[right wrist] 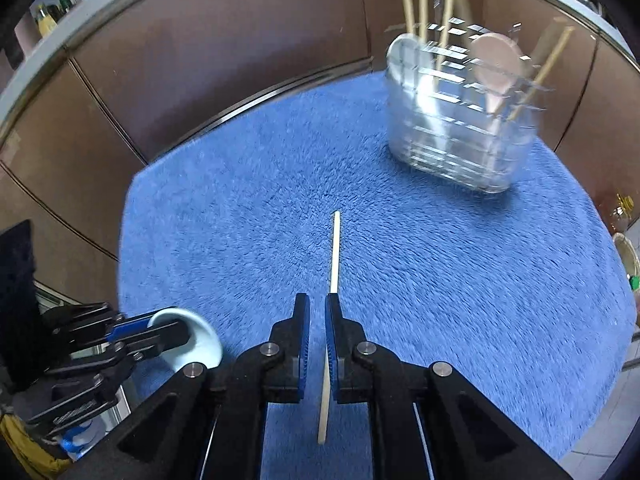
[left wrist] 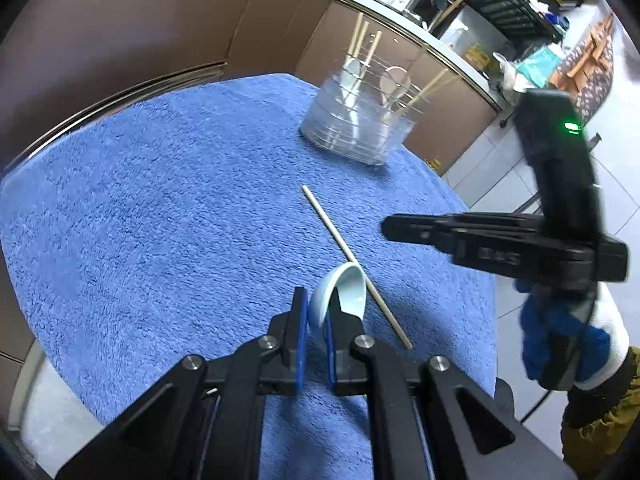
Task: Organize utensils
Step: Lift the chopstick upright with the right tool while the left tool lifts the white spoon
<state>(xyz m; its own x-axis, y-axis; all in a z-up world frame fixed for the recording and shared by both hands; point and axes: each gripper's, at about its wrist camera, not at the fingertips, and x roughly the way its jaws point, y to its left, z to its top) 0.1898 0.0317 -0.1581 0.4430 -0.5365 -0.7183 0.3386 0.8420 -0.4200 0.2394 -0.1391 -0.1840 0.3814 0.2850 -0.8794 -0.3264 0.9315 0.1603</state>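
left gripper (left wrist: 316, 320), jaws closed on the rim of a pale blue ceramic spoon (left wrist: 340, 296), held just above the blue towel (left wrist: 160, 220) that covers the tabletop. right gripper (right wrist: 318, 332), jaws closed on a single wooden chopstick (right wrist: 334, 256), which runs forward past the fingertips and back behind them. in the left wrist view the chopstick lies diagonally beside the spoon, and a hand in a blue and white glove (left wrist: 568, 344) carries the right gripper. clear slotted utensil holder (right wrist: 460, 112) stands at the far right of the towel, well apart from both grippers, holding several chopsticks and a pink spoon (right wrist: 496, 60).
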